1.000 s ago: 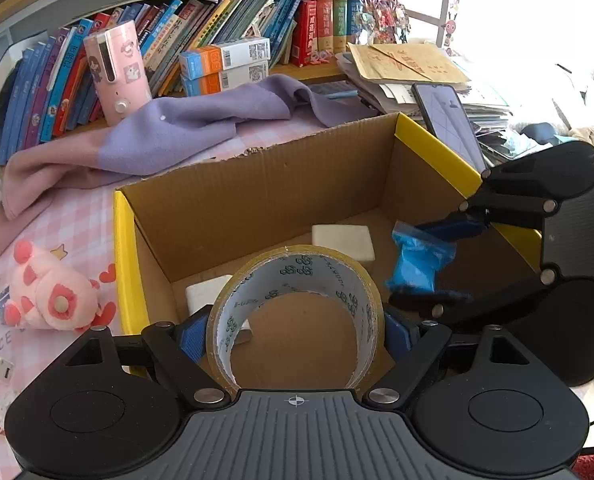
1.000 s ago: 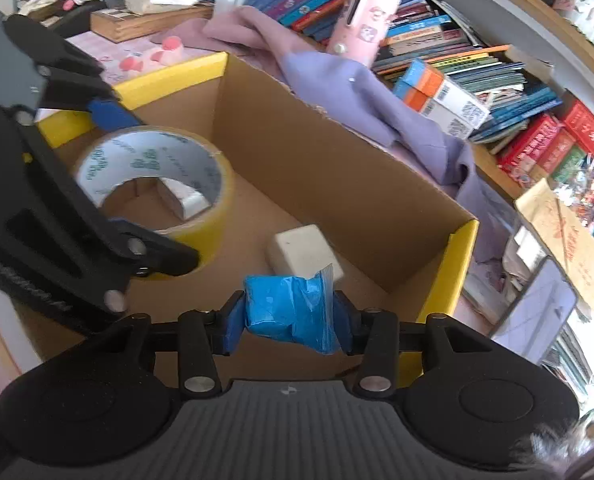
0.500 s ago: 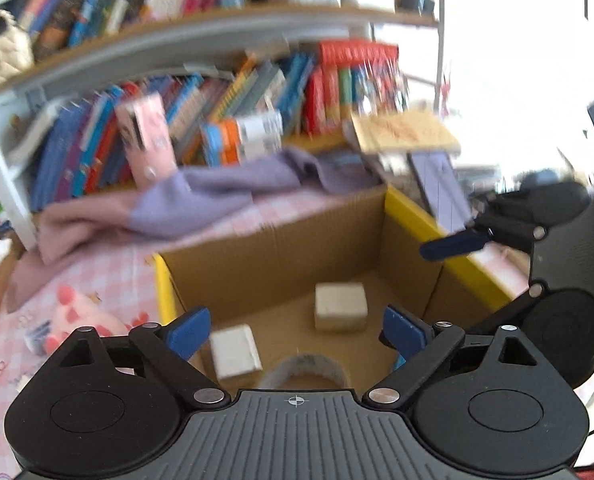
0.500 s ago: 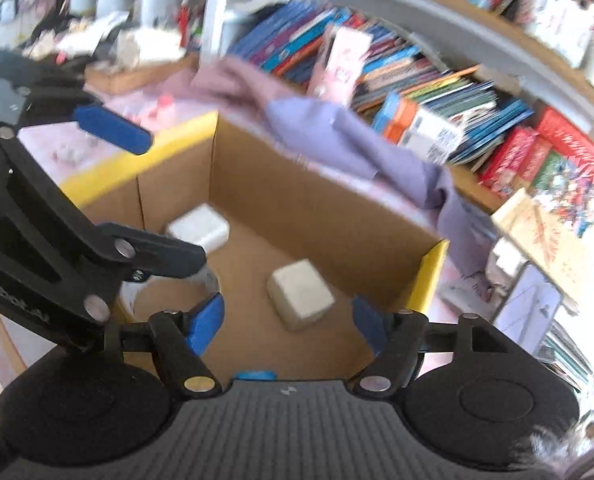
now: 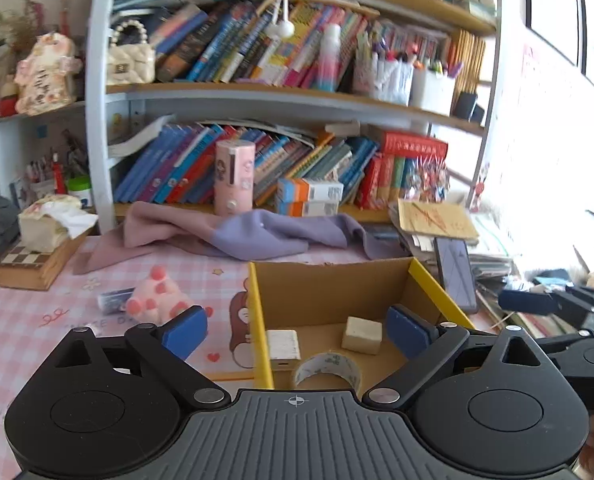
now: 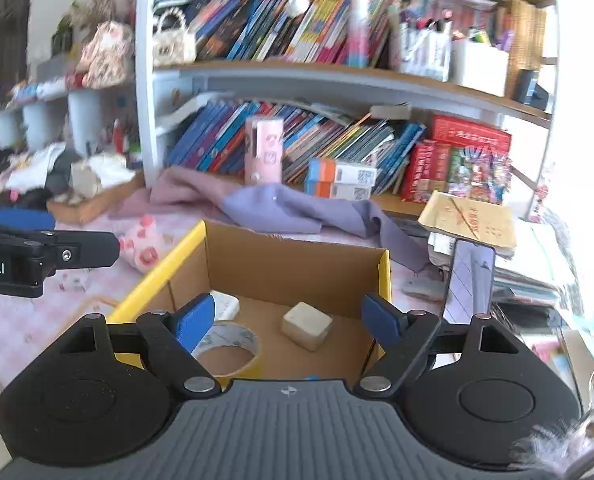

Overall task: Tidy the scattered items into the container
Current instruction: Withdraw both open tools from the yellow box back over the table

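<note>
A cardboard box with yellow rims (image 5: 329,288) (image 6: 289,268) stands on the pink checked table. Inside lie a roll of tape (image 5: 328,365) (image 6: 233,344), two pale blocks (image 5: 363,334) (image 5: 283,344) (image 6: 307,324) (image 6: 225,305) and a sliver of a blue packet (image 6: 311,377). My left gripper (image 5: 297,326) is open and empty, above the box's near left side. My right gripper (image 6: 285,320) is open and empty, above the box's near side. A pink plush toy (image 5: 157,298) (image 6: 143,242) lies on the table left of the box.
A purple cloth (image 5: 257,234) lies behind the box before a bookshelf (image 5: 257,92). A phone (image 5: 455,276) (image 6: 469,280) leans on paper stacks at the right. A wooden tray with tissues (image 5: 37,256) sits at the far left. A small dark item (image 5: 111,300) lies by the plush.
Both grippers opened and rose back from the box. The tape roll left my left gripper and the blue packet left my right gripper; both now lie in the box.
</note>
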`<state>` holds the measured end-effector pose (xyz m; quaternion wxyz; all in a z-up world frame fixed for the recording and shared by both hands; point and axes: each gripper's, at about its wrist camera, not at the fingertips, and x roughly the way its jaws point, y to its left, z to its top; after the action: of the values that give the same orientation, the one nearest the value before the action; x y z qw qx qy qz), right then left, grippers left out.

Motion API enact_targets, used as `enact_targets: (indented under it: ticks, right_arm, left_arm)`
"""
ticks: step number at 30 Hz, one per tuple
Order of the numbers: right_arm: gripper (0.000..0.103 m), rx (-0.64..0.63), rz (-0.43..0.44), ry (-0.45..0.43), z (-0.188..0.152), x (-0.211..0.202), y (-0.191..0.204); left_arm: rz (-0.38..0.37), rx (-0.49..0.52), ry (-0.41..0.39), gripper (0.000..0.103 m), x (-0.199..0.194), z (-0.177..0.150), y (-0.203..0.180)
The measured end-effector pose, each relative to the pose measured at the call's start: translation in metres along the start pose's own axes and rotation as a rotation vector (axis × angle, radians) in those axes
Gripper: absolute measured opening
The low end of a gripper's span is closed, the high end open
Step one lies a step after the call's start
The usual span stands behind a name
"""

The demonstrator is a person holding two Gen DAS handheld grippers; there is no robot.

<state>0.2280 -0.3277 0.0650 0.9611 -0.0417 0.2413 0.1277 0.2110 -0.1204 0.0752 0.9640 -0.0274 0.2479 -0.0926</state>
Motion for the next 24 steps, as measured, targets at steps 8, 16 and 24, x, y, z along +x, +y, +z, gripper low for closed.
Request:
enact_targets:
  ticks: [8,16,24]
  right_arm:
    - [0.081,0.054,-0.156,-0.030,-0.029,-0.039,0.044]
    - [0.083,0.094,-0.221,0.006,-0.069,-0.079,0.098]
    - [0.085,0.098,-0.181,0.063,-0.090,-0.100,0.146]
  left_arm:
    - [0.014,0.008,0.007,0.098,-0.041,-0.031,0.037]
    - [0.024,0.009,0.057,0.098,-0.089,-0.077,0.074]
    - [0.028,0.009,0.087,0.099,-0.122,-0.098,0.097]
